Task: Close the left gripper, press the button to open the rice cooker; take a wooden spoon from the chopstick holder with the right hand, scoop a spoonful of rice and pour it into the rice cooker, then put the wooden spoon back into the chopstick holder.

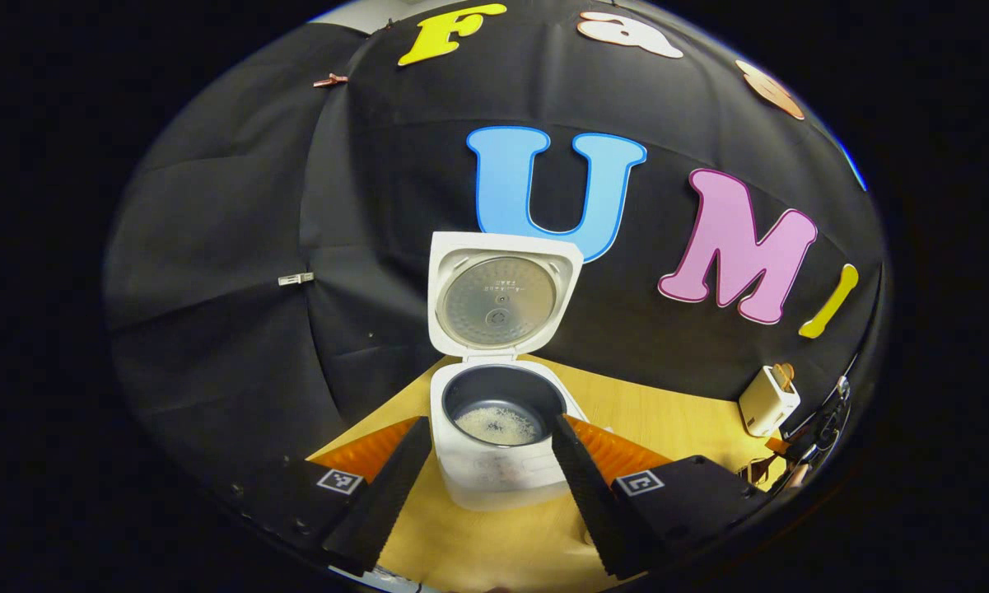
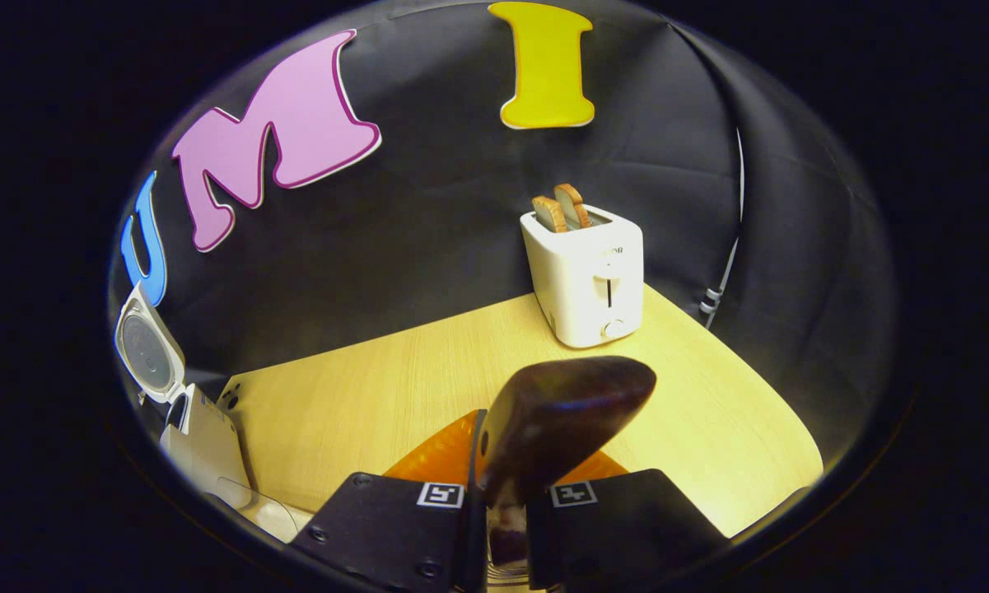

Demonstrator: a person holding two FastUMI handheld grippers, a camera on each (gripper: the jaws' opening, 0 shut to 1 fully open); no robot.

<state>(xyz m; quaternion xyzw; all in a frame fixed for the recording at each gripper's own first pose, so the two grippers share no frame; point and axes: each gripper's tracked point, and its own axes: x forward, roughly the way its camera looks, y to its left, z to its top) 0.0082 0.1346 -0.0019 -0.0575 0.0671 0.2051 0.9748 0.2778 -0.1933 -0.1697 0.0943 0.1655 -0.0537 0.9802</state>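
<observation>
In the left gripper view we see the rice cooker (image 1: 501, 428) standing on the table (image 1: 642, 412) with its lid (image 1: 501, 301) raised upright. A thin layer of rice (image 1: 498, 424) lies in the dark inner pot. The left tongs (image 1: 487, 461) are spread wide, empty, one finger on each side of the cooker front.

In the right gripper view the right tongs (image 2: 498, 486) are closed on the wooden spoon (image 2: 564, 412), whose dark bowl points forward above the table. A white toaster (image 2: 586, 276) with two slices of toast (image 2: 562, 207) stands near the booth wall. The open cooker appears at the far left.
</observation>
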